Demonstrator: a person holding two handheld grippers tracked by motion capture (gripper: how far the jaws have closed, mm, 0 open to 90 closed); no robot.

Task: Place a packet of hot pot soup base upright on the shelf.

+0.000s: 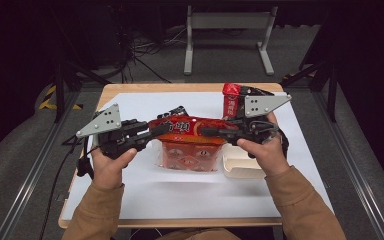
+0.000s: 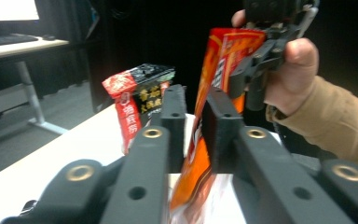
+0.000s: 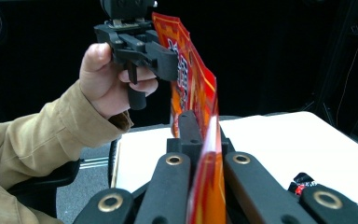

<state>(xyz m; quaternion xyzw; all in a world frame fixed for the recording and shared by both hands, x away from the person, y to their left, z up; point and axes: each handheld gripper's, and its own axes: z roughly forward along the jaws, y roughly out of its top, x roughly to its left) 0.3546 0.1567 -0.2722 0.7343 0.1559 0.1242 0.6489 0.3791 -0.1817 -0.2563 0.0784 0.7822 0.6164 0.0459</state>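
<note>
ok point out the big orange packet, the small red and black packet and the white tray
big orange packet point(image 1: 187, 150), high view, on its see-through lower front
small red and black packet point(image 2: 126, 109), left gripper view, on its red left side
white tray point(image 1: 242, 170), high view, on its near rim beside the right hand

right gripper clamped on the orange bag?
Yes: in the right gripper view the right gripper has its jaws pinched tight on the orange bag's edge.

High view looks down; both gripper views face close along their fingers, sharing the orange packet point(image 1: 187, 131).
</note>
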